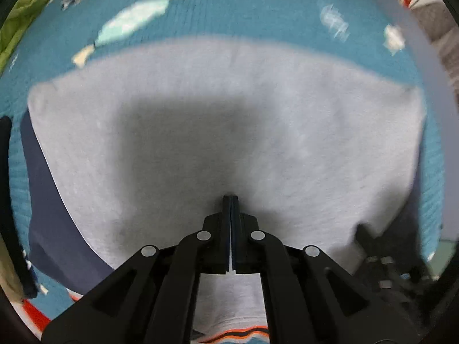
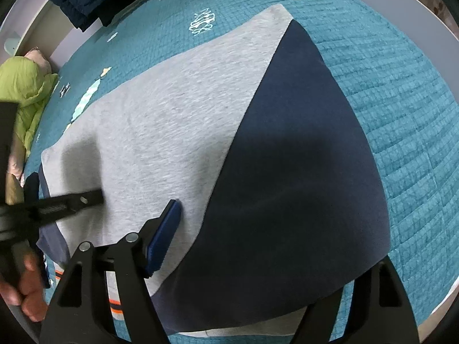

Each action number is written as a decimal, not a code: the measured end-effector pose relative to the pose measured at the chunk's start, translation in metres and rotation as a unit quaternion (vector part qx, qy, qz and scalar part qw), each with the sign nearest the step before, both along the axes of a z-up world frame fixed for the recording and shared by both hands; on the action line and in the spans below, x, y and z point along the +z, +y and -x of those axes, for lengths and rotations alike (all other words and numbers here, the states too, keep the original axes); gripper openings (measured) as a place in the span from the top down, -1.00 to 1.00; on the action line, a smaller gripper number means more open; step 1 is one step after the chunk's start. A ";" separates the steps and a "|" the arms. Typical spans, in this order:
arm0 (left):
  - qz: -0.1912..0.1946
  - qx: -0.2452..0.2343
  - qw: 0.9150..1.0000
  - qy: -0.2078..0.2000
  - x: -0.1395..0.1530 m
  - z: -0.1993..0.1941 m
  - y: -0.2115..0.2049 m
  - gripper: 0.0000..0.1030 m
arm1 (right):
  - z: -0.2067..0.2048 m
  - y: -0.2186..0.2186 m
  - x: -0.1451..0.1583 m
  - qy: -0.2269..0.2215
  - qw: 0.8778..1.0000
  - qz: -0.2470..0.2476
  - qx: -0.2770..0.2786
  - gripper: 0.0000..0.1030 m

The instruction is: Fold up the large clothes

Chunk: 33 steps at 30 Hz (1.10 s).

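Grey sweatshirt [image 1: 200,132] under closed left hand-held gripper [image 1: 231,200]; right [image 2: 258,258] spread.

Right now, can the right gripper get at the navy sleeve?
Probably yes. The right gripper is open right over the navy sleeve, which lies bare on the grey sweatshirt; the left gripper works off to the side.

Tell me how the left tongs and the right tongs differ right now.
The left tongs are shut, blue pads pressed together; the right tongs are spread wide open. The left tongs point at the garment's grey panel, while the right tongs straddle the seam between the grey and the navy panel. Whether the left tongs pinch cloth cannot be told. Both are black with blue pads, over the same garment on the teal quilt.
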<state>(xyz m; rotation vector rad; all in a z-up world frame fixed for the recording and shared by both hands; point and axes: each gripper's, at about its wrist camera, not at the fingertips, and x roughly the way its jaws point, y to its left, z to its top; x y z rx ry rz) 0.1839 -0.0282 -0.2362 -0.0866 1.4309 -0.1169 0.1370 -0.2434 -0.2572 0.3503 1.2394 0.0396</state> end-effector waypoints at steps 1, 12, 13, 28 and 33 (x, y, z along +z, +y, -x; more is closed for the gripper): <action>0.003 0.004 1.000 -0.012 0.005 -0.005 0.001 1.00 | 0.001 -0.001 0.000 -0.001 1.000 -0.002 0.001 -0.36; -0.012 0.033 0.999 -0.004 -0.005 -0.086 0.004 0.99 | 0.004 -0.003 -0.001 -0.006 1.000 -0.011 0.008 -0.42; -0.008 0.033 0.999 0.020 -0.019 -0.097 0.004 0.98 | 0.004 -0.003 -0.002 -0.006 1.000 -0.015 0.007 -0.44; -0.054 -0.025 0.998 -0.007 -0.013 -0.152 -0.020 0.96 | 0.012 -0.014 -0.001 -0.019 0.999 -0.043 -0.027 -0.45; 0.016 -0.001 0.999 -0.042 0.036 -0.120 -0.025 0.99 | 0.027 -0.041 0.004 -0.033 0.991 -0.104 -0.074 0.13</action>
